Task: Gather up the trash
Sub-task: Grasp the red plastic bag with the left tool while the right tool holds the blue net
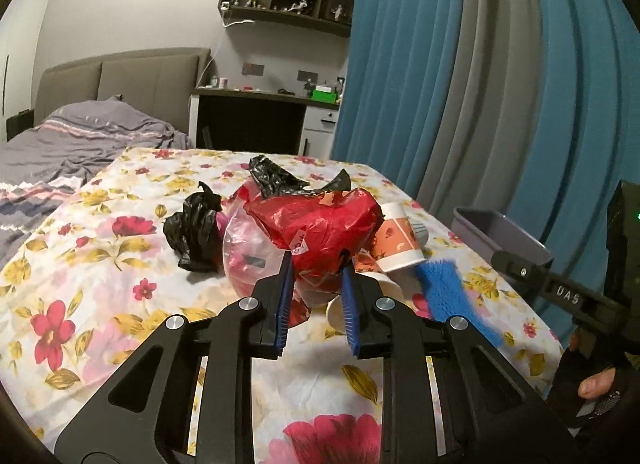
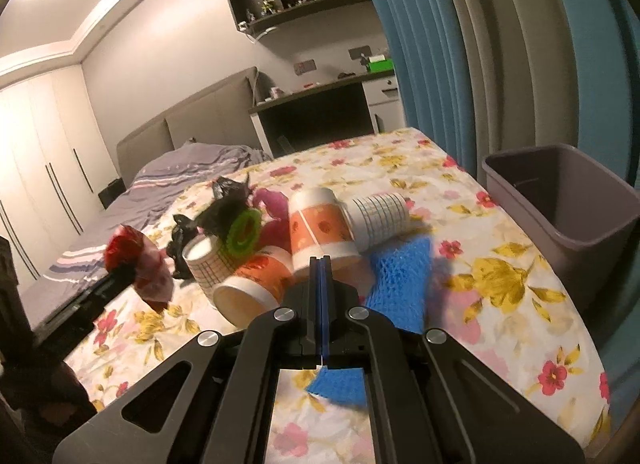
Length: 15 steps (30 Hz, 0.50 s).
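Floral cloth covers the bench [image 1: 100, 264]; a crinkled red plastic bag [image 1: 324, 227] sits clamped in the left gripper [image 1: 316, 264] fingers. The right gripper [image 2: 320, 264] fingers pinch blue netting [image 2: 400, 284].

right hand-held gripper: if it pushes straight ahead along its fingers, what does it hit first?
Most likely the orange-patterned paper cup, lying directly past the tips of the shut right hand-held gripper. A blue mesh is clamped between its pads. Depth is uncertain, but nothing else shows in that line.

Colours on the flowered surface

White cloth [image 1: 100, 264] with red and yellow flowers; red bag [image 1: 324, 223], black bag [image 1: 192, 232], blue net [image 2: 400, 284], orange-and-white cups [image 2: 320, 223], grey bin [image 2: 580, 215].
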Motion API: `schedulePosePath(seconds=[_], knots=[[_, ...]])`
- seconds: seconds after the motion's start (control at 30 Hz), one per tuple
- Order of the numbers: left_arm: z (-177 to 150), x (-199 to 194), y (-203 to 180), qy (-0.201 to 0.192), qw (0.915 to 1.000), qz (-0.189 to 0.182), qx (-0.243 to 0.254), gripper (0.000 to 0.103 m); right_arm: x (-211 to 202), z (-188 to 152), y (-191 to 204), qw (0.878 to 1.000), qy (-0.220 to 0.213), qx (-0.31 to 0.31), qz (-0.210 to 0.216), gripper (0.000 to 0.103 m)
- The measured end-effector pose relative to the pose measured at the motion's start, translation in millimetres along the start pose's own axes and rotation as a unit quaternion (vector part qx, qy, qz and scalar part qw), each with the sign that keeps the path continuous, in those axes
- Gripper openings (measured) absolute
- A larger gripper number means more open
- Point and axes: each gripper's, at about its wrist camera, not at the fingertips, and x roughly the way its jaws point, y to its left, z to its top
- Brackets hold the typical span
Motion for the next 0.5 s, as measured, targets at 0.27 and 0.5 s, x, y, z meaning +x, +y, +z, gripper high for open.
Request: schedulePosePath(seconds=[0.27, 0.5], knots=[[-2.6, -1.0, -2.4, 0.001, 1.0, -0.006, -0.001, 0.021, 15.4, -17.1, -35.1, 0.995, 0.065, 0.026, -0.072, 0.053], [-5.3, 1.9, -5.9, 0.006, 1.0, -0.006, 0.001, 0.022, 50.1, -34.7, -40.0, 0.987, 0.124, 0.017, -0.102, 0.055]])
